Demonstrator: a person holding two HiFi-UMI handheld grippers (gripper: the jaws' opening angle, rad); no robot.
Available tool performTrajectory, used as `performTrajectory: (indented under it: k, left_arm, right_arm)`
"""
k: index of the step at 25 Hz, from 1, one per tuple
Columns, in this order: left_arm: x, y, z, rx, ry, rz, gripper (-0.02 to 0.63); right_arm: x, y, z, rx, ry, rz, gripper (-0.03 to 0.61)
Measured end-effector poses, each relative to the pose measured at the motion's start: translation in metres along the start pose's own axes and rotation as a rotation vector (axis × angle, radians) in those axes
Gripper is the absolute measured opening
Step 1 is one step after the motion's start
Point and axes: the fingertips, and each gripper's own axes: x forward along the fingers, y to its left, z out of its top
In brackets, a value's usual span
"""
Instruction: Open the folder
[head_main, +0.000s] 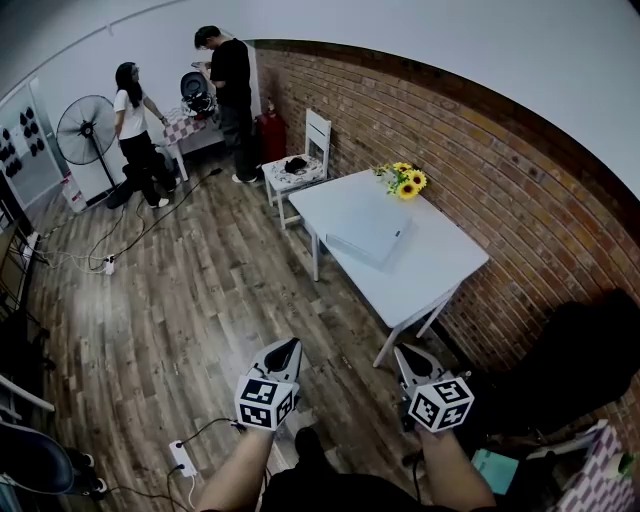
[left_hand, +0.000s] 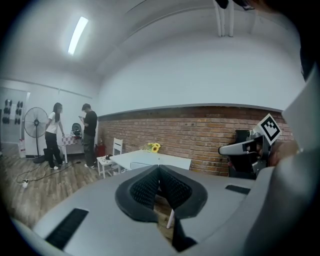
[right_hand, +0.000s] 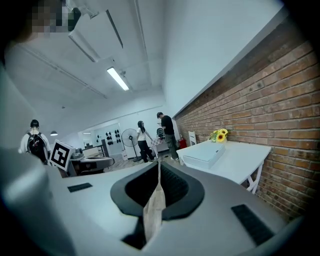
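Note:
A flat white folder (head_main: 368, 236) lies closed on the white table (head_main: 440, 265) by the brick wall, next to a bunch of sunflowers (head_main: 405, 181). Both grippers hang over the wooden floor well short of the table, pointing toward it. My left gripper (head_main: 290, 346) has its jaws together with nothing between them, and its own view shows the tips meeting (left_hand: 159, 168) in front of the table (left_hand: 150, 159). My right gripper (head_main: 405, 352) is also shut and empty (right_hand: 159, 163). Its view shows the folder (right_hand: 202, 153) ahead on the table.
A white chair (head_main: 300, 166) stands at the table's far end. Two people (head_main: 228, 90) stand by a small table at the back, near a floor fan (head_main: 85, 130). Cables and a power strip (head_main: 183, 458) lie on the floor. A dark seat (head_main: 580, 370) is at my right.

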Motion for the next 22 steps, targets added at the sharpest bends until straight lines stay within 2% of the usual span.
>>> performTrajectory:
  k: [6, 14, 22]
  left_arm:
    - [0.035, 0.06, 0.012, -0.026, -0.002, -0.006, 0.018]
    - [0.056, 0.131, 0.011, -0.046, 0.009, -0.003, 0.018]
    - [0.087, 0.15, 0.017, -0.038, 0.026, -0.023, 0.018]
  right_arm:
    - [0.069, -0.002, 0.02, -0.018, 0.026, -0.012, 0.028]
    - [0.142, 0.015, 0.028, -0.019, 0.05, -0.013, 0.034]
    - [0.173, 0.001, 0.028, 0.013, 0.062, -0.018, 0.048]
